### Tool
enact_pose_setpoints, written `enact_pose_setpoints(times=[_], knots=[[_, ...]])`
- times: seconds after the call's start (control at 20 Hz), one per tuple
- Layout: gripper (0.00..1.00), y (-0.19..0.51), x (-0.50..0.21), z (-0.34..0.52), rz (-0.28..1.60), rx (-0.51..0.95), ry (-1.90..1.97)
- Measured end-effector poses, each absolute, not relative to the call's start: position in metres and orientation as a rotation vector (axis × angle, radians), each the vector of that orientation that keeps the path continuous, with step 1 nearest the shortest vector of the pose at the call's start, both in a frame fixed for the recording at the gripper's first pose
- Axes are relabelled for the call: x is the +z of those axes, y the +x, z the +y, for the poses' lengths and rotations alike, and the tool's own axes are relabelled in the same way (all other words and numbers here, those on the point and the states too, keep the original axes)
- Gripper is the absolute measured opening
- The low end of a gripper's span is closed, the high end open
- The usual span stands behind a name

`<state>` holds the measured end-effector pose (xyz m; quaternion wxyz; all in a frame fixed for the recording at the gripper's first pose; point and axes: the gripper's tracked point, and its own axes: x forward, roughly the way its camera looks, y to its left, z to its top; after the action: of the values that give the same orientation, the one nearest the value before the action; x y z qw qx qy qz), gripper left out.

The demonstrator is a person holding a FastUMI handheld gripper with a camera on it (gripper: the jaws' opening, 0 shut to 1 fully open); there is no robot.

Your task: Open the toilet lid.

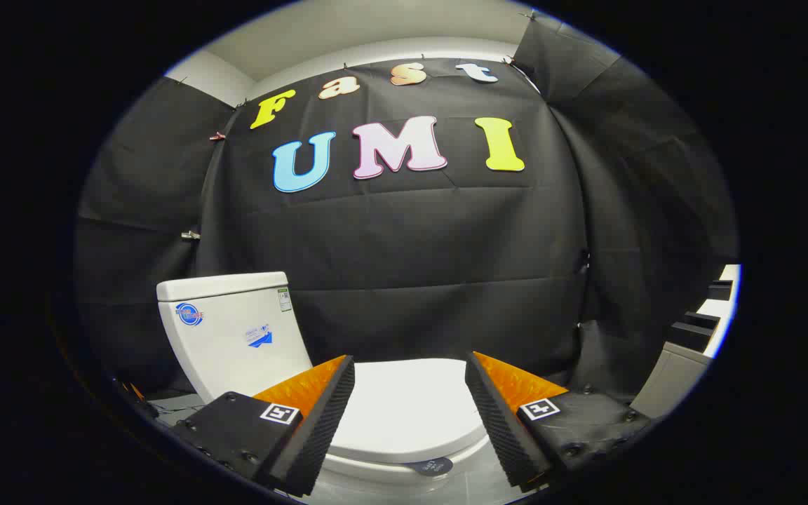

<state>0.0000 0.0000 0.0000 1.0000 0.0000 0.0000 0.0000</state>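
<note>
**Toilet lid down, fingers spread wide above it**

The toilet lid [407, 410] lies flat and closed on the bowl, a smooth white oval. Its long axis runs from the tank [236, 333] at its far left end across toward the near right, so the toilet sits at an angle to the gripper's line of sight rather than square to it. The tank stands upright behind the lid's hinge end, its own flat cover on top and a few stickers on its near face. The lid's rounded front edge curves around just below and between the fingers, with the white rim of the bowl [376, 471] showing under it and a small dark tag [429, 465] sticking out at the front.

The gripper [409, 421] has its two fingers [320, 428] set far apart, open to nearly the width of the lid as seen here. Each finger has a ribbed black inner pad and an orange outer face, with a square black-and-white marker [280, 413] on the black body behind it. Nothing is held between them. They appear to hover over the lid's near part; whether either pad touches the surface cannot be told.

Black cloth [439, 238] hangs as the booth wall behind the toilet. A pale cabinet edge [670, 382] stands off to the right, well apart from the bowl.
</note>
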Motion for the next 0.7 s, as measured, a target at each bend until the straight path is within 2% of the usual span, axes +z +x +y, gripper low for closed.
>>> enact_pose_setpoints(times=[0.7], knots=[[0.98, -0.0006, -0.0077, -0.0033, 0.041, -0.006, 0.015]])
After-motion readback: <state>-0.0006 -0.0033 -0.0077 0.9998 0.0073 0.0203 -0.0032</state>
